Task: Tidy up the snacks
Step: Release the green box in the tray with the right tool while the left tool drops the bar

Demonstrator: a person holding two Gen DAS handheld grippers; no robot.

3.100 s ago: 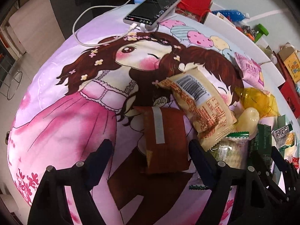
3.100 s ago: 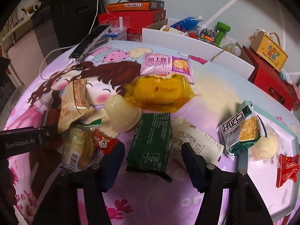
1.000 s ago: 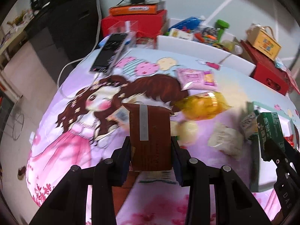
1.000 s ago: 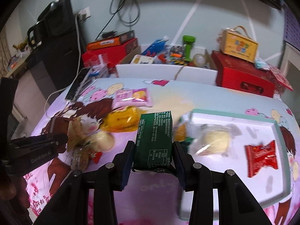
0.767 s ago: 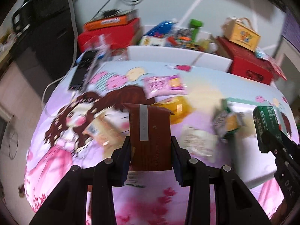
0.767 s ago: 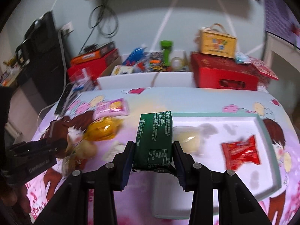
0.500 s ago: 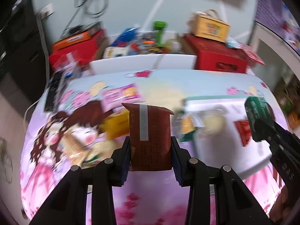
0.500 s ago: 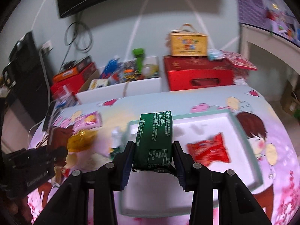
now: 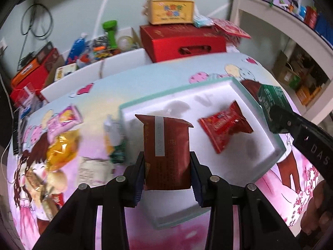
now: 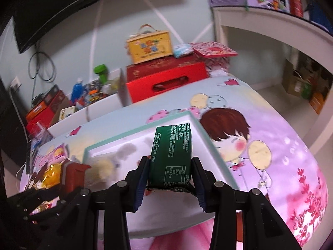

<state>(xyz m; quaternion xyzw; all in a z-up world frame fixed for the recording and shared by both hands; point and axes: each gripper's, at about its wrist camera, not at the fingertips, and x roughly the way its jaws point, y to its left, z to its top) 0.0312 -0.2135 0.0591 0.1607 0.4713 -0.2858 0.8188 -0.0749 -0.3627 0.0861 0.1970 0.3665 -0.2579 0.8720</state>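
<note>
My left gripper (image 9: 166,173) is shut on a brown snack packet (image 9: 166,152) and holds it above the near left part of a white tray with a teal rim (image 9: 276,145). A red snack packet (image 9: 224,125) lies in the tray. My right gripper (image 10: 170,175) is shut on a green snack packet (image 10: 171,154) and holds it above the tray's (image 10: 210,143) right side. The green packet also shows at the right of the left wrist view (image 9: 272,102). The brown packet shows at the left of the right wrist view (image 10: 72,177).
Loose snacks lie on the cartoon-print cloth left of the tray: a pink packet (image 9: 64,118), a yellow packet (image 9: 62,148), a white wrapper (image 9: 93,170). Behind the table stand a red box (image 9: 183,41), a yellow case (image 9: 170,12) and a white bin (image 9: 93,66) of clutter.
Both grippers have swung right with their packets, from over the loose snack pile to over the tray. Both stayed shut on their packets.
</note>
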